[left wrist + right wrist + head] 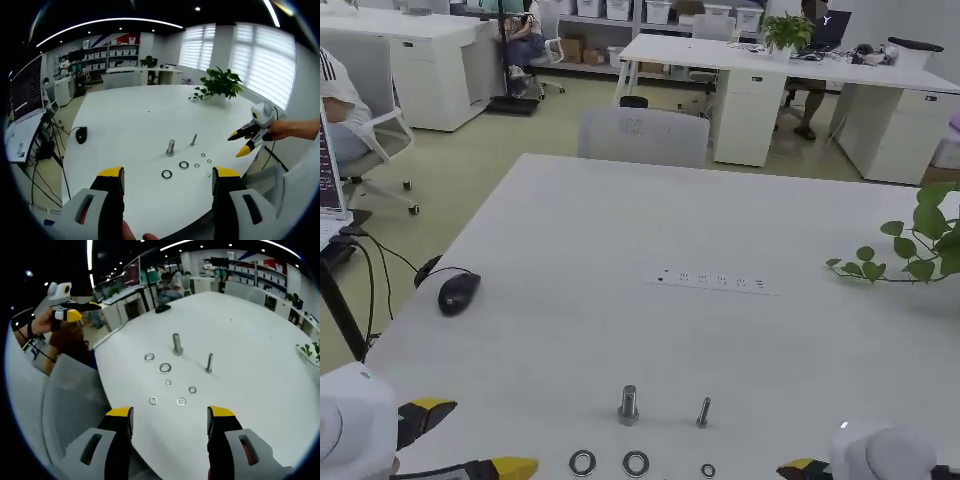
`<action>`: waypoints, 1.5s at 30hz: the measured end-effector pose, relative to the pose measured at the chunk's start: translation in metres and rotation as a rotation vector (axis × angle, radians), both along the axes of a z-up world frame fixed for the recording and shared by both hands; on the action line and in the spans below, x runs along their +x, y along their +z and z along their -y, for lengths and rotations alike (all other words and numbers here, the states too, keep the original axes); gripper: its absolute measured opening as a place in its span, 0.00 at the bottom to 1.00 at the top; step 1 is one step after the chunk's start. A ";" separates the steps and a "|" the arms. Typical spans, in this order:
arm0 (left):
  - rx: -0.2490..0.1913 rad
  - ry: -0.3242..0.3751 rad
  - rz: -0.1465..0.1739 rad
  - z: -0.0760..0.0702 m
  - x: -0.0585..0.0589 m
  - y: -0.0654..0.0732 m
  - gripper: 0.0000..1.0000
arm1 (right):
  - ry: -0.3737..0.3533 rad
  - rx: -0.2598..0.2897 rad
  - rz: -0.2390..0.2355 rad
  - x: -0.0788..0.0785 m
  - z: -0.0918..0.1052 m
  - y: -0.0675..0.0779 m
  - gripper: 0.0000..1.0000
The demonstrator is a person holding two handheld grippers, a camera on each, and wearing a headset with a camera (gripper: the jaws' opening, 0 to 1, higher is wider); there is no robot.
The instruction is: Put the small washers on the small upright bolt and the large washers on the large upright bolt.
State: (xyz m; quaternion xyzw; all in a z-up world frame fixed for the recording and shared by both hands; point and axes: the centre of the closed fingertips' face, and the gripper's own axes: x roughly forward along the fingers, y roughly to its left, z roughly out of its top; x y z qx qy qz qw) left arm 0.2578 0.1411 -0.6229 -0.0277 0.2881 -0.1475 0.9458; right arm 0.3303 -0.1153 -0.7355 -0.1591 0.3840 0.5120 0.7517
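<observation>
– White worktop (620, 230) in an open office. What stands on it?
– Two upright steel bolts near the front edge: the large hex-headed bolt (177, 344) and, just beside it, the thin small bolt (209, 362).
– And the washers?
– Six, all lying flat on the worktop, none on a bolt. Two large steel ring washers (165, 368) lie close to the large bolt. Four small steel washers (181, 401) are scattered nearer the edge.
– The grippers?
– Over the near edge, well apart, hover the left gripper (169, 172) and the right gripper (170, 412). Their yellow-tipped jaws are spread wide and hold nothing.
</observation>
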 end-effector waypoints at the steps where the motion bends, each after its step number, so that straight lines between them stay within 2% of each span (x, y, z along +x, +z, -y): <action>1: 0.000 0.000 0.000 0.000 0.000 0.000 0.71 | 0.009 -0.014 0.001 0.000 -0.001 -0.003 0.59; 9: 0.001 -0.011 -0.006 0.000 -0.001 -0.002 0.71 | 0.072 -0.075 -0.023 -0.001 -0.007 -0.026 0.57; 15: 0.000 -0.024 -0.006 0.001 0.001 -0.002 0.71 | 0.152 -0.149 -0.020 -0.002 -0.007 -0.043 0.55; 21: -0.002 -0.039 -0.008 0.004 0.002 -0.003 0.71 | 0.211 -0.198 -0.016 0.000 -0.005 -0.055 0.53; 25: -0.004 -0.051 -0.010 0.007 0.003 -0.004 0.71 | 0.233 -0.217 -0.018 0.003 -0.004 -0.060 0.53; 36: -0.011 -0.100 -0.035 0.019 0.003 -0.015 0.70 | 0.327 -0.274 0.034 0.013 0.002 -0.065 0.46; 45: -0.009 -0.126 -0.057 0.029 -0.006 -0.024 0.70 | 0.407 -0.264 0.058 0.012 -0.022 -0.075 0.32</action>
